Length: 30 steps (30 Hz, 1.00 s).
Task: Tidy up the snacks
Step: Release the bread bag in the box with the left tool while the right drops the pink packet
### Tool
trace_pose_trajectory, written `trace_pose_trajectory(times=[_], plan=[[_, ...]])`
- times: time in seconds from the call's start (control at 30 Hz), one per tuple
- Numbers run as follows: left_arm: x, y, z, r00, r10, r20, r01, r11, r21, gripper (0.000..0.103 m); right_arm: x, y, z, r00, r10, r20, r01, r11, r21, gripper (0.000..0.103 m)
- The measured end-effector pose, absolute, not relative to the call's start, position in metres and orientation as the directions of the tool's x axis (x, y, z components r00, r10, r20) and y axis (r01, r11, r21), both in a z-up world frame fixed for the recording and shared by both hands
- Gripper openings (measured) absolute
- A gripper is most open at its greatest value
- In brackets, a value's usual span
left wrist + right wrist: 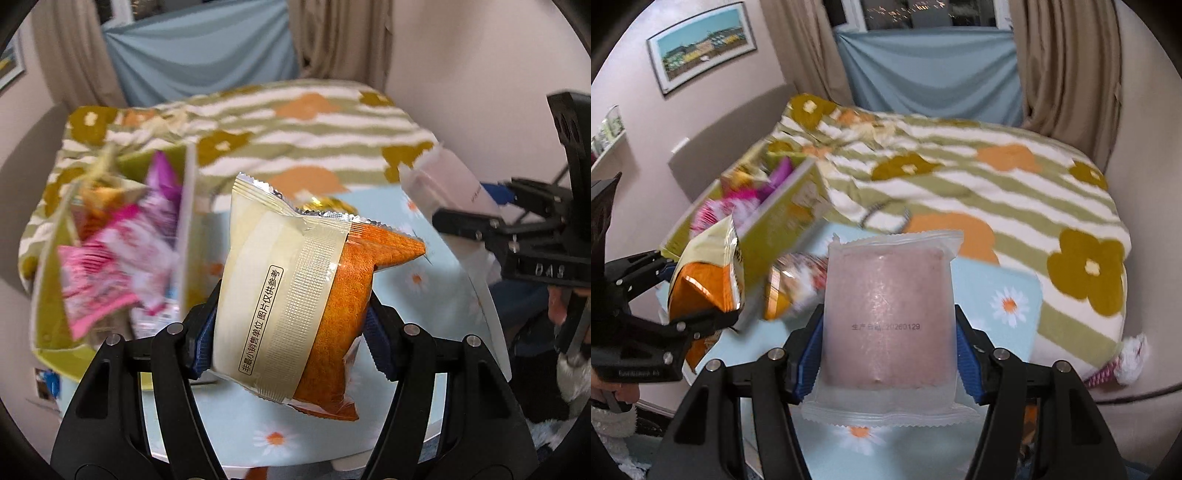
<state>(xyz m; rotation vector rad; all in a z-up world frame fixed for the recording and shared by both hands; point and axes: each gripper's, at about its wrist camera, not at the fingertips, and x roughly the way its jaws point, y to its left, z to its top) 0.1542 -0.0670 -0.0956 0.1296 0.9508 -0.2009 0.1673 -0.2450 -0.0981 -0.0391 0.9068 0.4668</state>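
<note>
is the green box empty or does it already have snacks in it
Not empty: the green box holds pink and purple snack packets, seen over its open top.

The scene is seen from two fisheye cameras, each mounted on a hand-held gripper and aimed forward along its black fingers, tilted steeply downward. The left wrist view is filled at close range by the cream-and-orange foil snack packet (295, 291) held between the jaws; the light-blue daisy-print bench (236, 424) lies below. The right wrist view is likewise blocked at its centre by the frosted clear packet with a pink cake (890, 325). Both views share the yellow-green open cardboard box of snacks (51, 280) toward 10 o'clock, the green-striped flowered bedspread (960, 177) toward 12 o'clock, and the blue draped cloth (934, 70) beyond. Each camera catches the other gripper at its edge.
</note>
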Motion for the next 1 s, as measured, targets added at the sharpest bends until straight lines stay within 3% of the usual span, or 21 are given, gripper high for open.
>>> trace_pose_trajectory(times=[0.4, 0.67, 0.83, 0.87, 0.9, 0.93, 1.0], plan=[[0.170, 0.079, -0.069, 0.601, 0.000, -0.799, 0.037, 0.999, 0.029, 0.066, 0.179, -0.125, -0.052, 0.529, 0.499, -0.686, -0.487, 0.841, 0.236, 0.058], [0.192, 0.168, -0.098, 0.562, 0.044, -0.826, -0.032, 0.999, 0.031, 0.066, 0.192, -0.049, -0.057, 0.501, 0.518, -0.693, -0.472, 0.835, 0.283, 0.058], [0.202, 0.193, -0.124, 0.532, 0.007, -0.847, 0.002, 1.000, 0.010, 0.066, 0.197, -0.013, -0.068, 0.483, 0.502, -0.718, -0.445, 0.846, 0.293, 0.058], [0.201, 0.194, -0.125, 0.543, -0.005, -0.840, 0.016, 1.000, 0.005, 0.068, 0.196, -0.008, -0.070, 0.482, 0.498, -0.721, -0.440, 0.849, 0.292, 0.058], [0.198, 0.193, -0.125, 0.554, -0.007, -0.833, 0.025, 1.000, 0.009, 0.080, 0.195, -0.005, -0.073, 0.481, 0.495, -0.724, -0.435, 0.851, 0.293, 0.058], [0.194, 0.191, -0.123, 0.562, -0.005, -0.827, 0.031, 0.999, 0.014, 0.103, 0.193, -0.001, -0.076, 0.479, 0.492, -0.727, -0.430, 0.854, 0.294, 0.058], [0.189, 0.193, -0.119, 0.587, -0.032, -0.809, 0.052, 0.999, -0.002, 0.103, 0.191, 0.004, -0.080, 0.474, 0.485, -0.735, -0.420, 0.858, 0.295, 0.058]])
